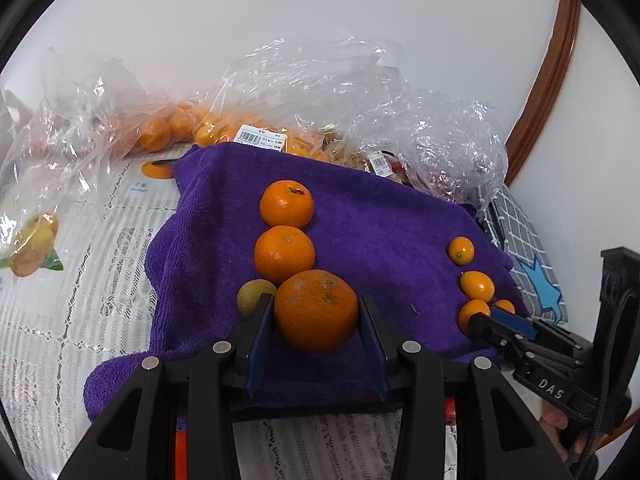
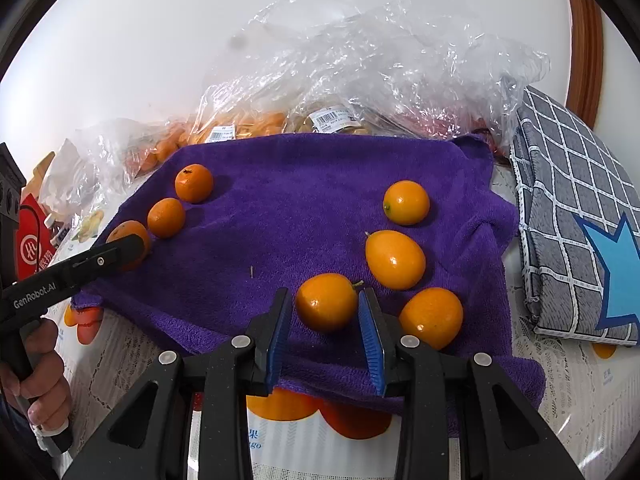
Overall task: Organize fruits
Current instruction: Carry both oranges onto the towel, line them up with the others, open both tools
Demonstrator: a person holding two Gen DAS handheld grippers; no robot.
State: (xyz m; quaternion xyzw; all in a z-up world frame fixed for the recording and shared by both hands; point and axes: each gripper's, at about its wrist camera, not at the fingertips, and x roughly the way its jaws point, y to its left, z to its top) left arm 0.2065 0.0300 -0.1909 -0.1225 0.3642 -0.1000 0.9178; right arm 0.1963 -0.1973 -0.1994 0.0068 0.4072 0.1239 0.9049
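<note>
1. Risk: the mandarin (image 1: 316,310) between the fingers of the left gripper (image 1: 316,320) is round and can roll on the soft purple towel (image 1: 380,220). If it moves, it may push the second mandarin (image 1: 284,254), which touches it at 11 o'clock, and spoil the row.
2. Risk: the right gripper (image 2: 326,314) can knock the kumquat (image 2: 432,316) lying just beside its right finger, at 3 o'clock.
3. Left fingers: the left pad touches the mandarin, while the right pad shows a small gap, so I cannot tell whether they grasp it.
4. Right fingers: they stand on both sides of a kumquat (image 2: 326,302) with small gaps, so I judge them released.
</note>
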